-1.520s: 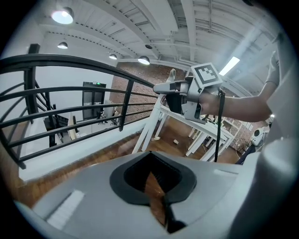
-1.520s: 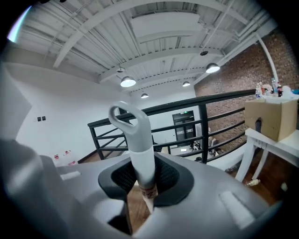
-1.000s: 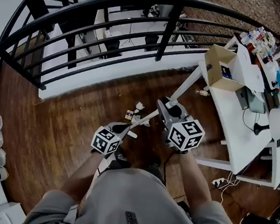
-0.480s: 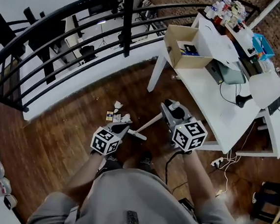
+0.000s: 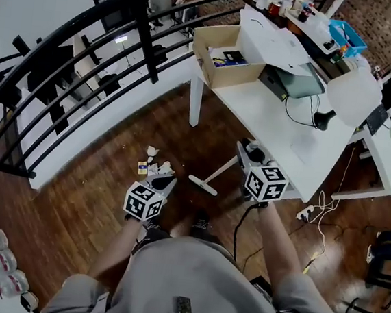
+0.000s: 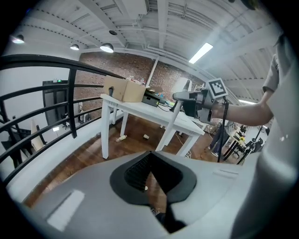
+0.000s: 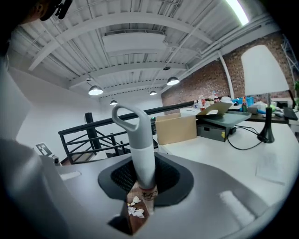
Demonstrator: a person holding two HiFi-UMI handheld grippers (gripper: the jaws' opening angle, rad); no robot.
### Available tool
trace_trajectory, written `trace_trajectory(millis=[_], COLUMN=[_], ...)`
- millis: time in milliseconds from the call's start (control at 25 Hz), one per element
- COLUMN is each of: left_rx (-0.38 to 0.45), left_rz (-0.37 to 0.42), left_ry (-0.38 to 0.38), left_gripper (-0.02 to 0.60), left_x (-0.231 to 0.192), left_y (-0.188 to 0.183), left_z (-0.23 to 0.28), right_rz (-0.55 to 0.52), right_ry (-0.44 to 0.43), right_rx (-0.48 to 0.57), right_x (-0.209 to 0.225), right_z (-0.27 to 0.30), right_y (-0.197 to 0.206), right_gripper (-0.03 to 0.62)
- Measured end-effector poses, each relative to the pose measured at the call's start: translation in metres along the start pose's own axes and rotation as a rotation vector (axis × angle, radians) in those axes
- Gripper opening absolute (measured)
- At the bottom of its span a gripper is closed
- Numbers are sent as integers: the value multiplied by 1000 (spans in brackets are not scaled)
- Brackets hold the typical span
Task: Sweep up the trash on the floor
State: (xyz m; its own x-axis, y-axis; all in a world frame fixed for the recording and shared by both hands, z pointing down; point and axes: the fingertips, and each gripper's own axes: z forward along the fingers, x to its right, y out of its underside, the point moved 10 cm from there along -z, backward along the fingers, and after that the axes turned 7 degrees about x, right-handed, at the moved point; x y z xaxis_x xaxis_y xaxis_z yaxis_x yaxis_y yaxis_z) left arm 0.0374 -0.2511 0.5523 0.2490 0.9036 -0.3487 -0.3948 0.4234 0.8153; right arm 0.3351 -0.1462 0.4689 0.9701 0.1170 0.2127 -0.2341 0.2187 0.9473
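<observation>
My right gripper (image 5: 244, 153) is shut on the broom handle (image 5: 224, 169), just in front of the white table. The white broom head (image 5: 202, 185) rests on the wooden floor, right of a small pile of paper scraps (image 5: 155, 163). In the right gripper view the grey-and-white handle (image 7: 142, 154) stands up between the jaws of my right gripper (image 7: 145, 186), and the scraps (image 7: 136, 208) show through the gap below. My left gripper (image 5: 167, 183) hovers just right of the pile. Its jaws stand slightly apart with only floor showing between them, as the left gripper view of the left gripper (image 6: 152, 179) shows.
A white table (image 5: 268, 118) with an open cardboard box (image 5: 222, 55) fills the upper right. A black railing (image 5: 89, 46) curves along the left. A bottle (image 6: 120, 138) and a cup (image 6: 146, 137) lie under the table. Cables and a power strip (image 5: 305, 212) lie at the right.
The view has swung toward the white table. Both grippers moved with it. The broom head has slid off to the right of the scrap pile, with the handle still gripped.
</observation>
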Motion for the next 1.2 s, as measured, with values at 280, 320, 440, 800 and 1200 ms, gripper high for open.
trace_trajectory(millis=[280,320,440,800,1200], left_rx=[-19,-21,-17,-23,-25], left_rz=[11,10,8,23,21], left_ry=[-13,-14,-11,29,15], left_gripper=[-8,-8,-8,-9,-8], left_x=[20,22,30,60,69], left_y=[-6,-7,-13,-22,-21], left_z=[22,25,36,79,87], right_rz=[41,40,37,-24,-34], right_ry=[56,61,65,46,24], right_rx=[-7,-6,-8,-62,-73], right_x=[62,68,87,137,155], right_z=[-10,-9,-7,5,9], right_y=[27,26,24,17,13], right_gripper=[71,69,69,71,77])
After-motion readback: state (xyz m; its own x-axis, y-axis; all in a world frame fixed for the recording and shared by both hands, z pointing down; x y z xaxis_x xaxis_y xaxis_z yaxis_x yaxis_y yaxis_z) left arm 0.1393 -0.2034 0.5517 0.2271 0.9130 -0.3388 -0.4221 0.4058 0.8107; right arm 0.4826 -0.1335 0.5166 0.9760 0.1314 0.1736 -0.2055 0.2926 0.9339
